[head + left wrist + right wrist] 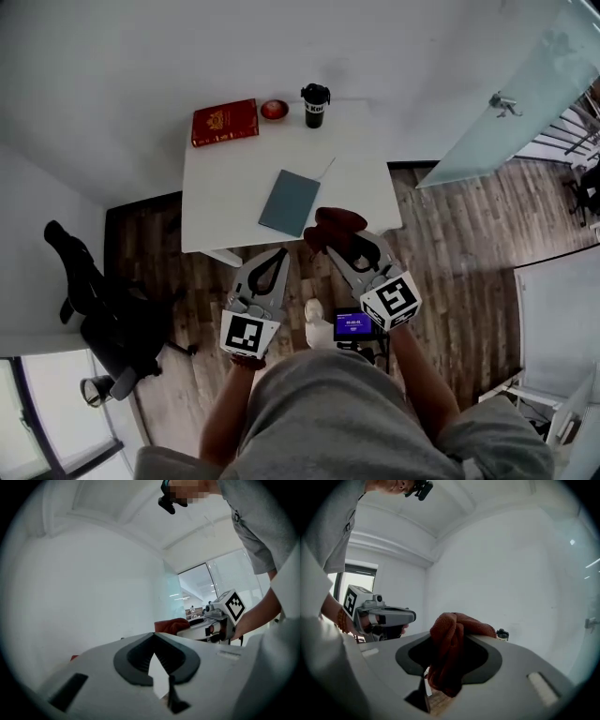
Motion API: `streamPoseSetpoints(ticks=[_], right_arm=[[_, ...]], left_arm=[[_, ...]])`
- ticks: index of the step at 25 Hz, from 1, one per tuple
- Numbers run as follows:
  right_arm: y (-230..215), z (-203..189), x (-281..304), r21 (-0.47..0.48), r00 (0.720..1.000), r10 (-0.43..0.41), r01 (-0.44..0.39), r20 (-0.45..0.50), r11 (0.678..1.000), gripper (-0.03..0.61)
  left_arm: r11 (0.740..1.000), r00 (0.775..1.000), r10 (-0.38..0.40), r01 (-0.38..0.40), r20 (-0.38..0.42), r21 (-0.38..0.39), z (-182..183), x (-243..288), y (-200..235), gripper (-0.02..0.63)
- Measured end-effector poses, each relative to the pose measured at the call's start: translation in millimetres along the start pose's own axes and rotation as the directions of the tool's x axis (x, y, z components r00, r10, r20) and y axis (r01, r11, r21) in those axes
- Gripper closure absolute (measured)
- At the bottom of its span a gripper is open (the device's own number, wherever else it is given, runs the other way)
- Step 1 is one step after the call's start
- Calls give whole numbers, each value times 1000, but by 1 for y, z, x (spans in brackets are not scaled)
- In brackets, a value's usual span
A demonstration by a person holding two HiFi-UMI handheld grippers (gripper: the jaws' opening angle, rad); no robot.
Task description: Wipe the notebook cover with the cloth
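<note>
Left hand-held gripper (pixel 153 640): jaws pressed together with nothing between them. In the head view it sits lower left of centre, over the floor, just below the worktop's near edge.
Right hand-held gripper (pixel 449 644): pinching the cloth. In the head view it sits just right of centre, with its tips at the worktop's near edge.
Cloth (pixel 336 226): dark red and bunched. In the right gripper view it bulges above the jaws and hangs below them. In the head view it is just beside the notebook's lower right corner; whether it touches the cover cannot be told.
Notebook (pixel 290 202): grey-blue, closed, lying flat and askew on the worktop near the centre of the frame. Neither gripper is on it.
Worktop (pixel 225 206): white and rectangular, in the upper middle of the head view.
Red book (pixel 225 122): lies flat at the worktop's upper left corner.
Small red bowl (pixel 274 110): just to the right of the red book.
Black cup (pixel 315 105): upright, to the right of the bowl, at the far edge.
Office chair (pixel 103 319): black, at the left of the frame, on the wooden floor (pixel 450 244).
</note>
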State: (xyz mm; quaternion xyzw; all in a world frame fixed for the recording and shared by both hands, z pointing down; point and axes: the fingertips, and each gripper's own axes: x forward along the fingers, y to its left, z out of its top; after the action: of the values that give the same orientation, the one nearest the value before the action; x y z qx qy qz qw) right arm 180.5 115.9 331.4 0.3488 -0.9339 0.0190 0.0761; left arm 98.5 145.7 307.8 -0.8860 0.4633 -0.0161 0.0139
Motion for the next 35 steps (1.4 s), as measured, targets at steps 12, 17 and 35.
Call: streamPoseSetpoints(ticks=[12, 17, 35], right_arm=[[-88, -41, 95, 9, 986, 118, -117, -118, 993, 410], [-104, -58, 144, 10, 976, 117, -118, -184, 993, 410], [-127, -150, 289, -6, 889, 125, -142, -440, 990, 410]], left_arm=[[998, 994, 44, -40, -102, 41, -56, 66, 62, 609], [999, 989, 33, -28, -142, 36, -91, 76, 103, 598], [978, 917, -204, 206, -342, -29, -254, 103, 191, 492]])
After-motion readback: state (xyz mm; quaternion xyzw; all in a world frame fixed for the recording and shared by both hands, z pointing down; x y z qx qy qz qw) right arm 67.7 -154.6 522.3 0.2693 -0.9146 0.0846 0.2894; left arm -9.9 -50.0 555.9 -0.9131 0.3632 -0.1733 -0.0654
